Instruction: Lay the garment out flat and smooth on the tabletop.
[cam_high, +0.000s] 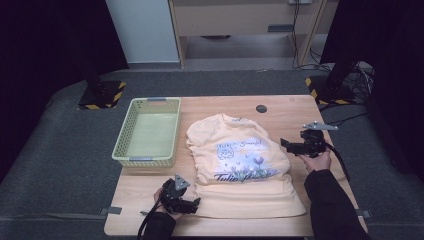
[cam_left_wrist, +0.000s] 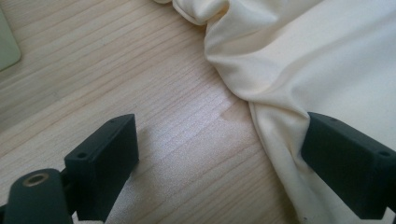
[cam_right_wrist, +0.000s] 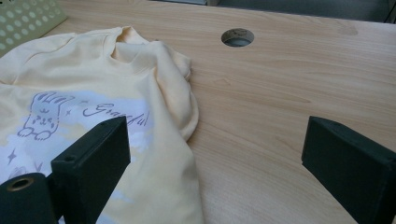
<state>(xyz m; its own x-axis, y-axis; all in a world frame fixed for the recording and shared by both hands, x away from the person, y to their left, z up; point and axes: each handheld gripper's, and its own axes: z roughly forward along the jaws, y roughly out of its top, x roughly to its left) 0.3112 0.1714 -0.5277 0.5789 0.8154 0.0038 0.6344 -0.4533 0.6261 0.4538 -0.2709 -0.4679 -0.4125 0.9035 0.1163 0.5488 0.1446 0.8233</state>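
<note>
In the left gripper view, the left gripper (cam_left_wrist: 219, 154) is seen with its jaws wide apart and nothing clamped. Bare table (cam_left_wrist: 116, 70) lies between them, and the edge of the shirt (cam_left_wrist: 322, 60) runs just inside the right-hand jaw, which overlaps the cloth in the picture; whether it touches cannot be told. Beyond the jaws the cloth is bunched into folds, and a corner of the basket (cam_left_wrist: 7, 44) is seen far off past the left-hand jaw.

In the right gripper view, the right gripper (cam_right_wrist: 215, 154) is likewise held with jaws wide apart and empty. The shirt's (cam_right_wrist: 154, 116) side edge is found between them, nearer the left-hand jaw, with bare wood before the right-hand jaw. Ahead of the left-hand jaw the printed front and the collar are spread; further out a round hole (cam_right_wrist: 237, 37) in the table is seen, and the basket (cam_right_wrist: 28, 18) beyond the shirt.

In the high view, the shirt (cam_high: 240, 165) is laid flat mid-table, the left gripper (cam_high: 192, 204) at its lower left corner, the right gripper (cam_high: 285, 144) at its right edge, the basket (cam_high: 147, 131) just beside its left.
</note>
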